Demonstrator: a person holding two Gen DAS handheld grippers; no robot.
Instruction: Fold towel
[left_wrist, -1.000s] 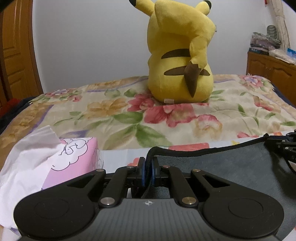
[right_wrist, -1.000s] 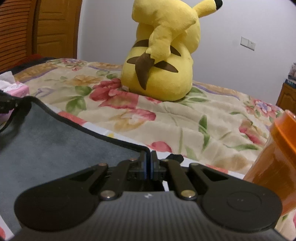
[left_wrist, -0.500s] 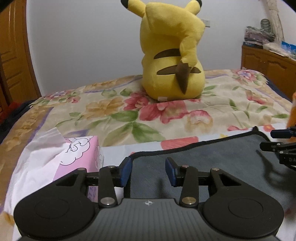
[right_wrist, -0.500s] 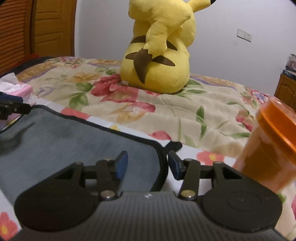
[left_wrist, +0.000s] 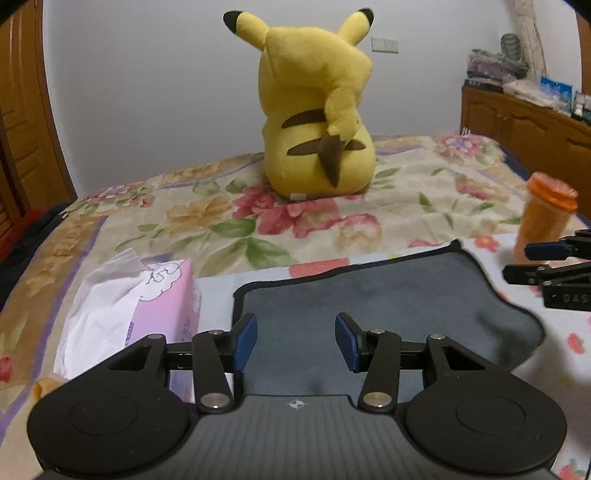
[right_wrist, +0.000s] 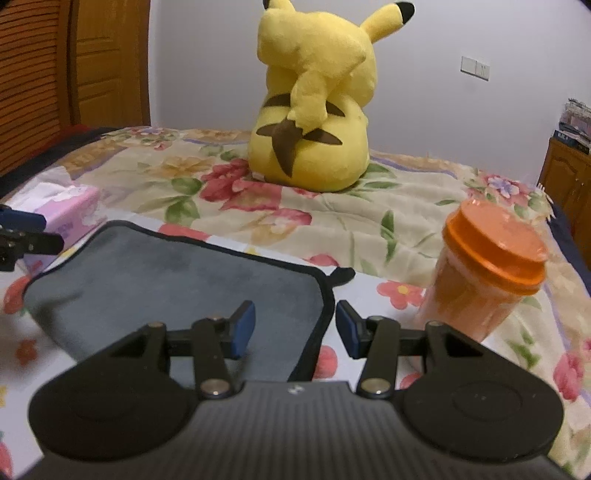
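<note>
Only the right wrist view shows the towel (right_wrist: 177, 280)'s black loop tab; the left view shows its shadowed right fold. The grey towel lies flat on the bed (left_wrist: 258, 221), between tissue box (left_wrist: 162, 302) and orange jar (right_wrist: 487, 280), in front of the plush toy (left_wrist: 317, 110). A second ago both grippers pinched its edge; now left gripper (left_wrist: 295, 341) and right gripper (right_wrist: 295, 326) are released, jaws spread.

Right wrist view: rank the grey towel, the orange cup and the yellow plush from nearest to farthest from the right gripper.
1. Grey towel: its black-trimmed right edge lies directly under the open right gripper, mostly to the left.
2. Orange cup: standing on the bed, ahead and to the right.
3. Yellow plush: far back by the wall, seated centrally.
</note>
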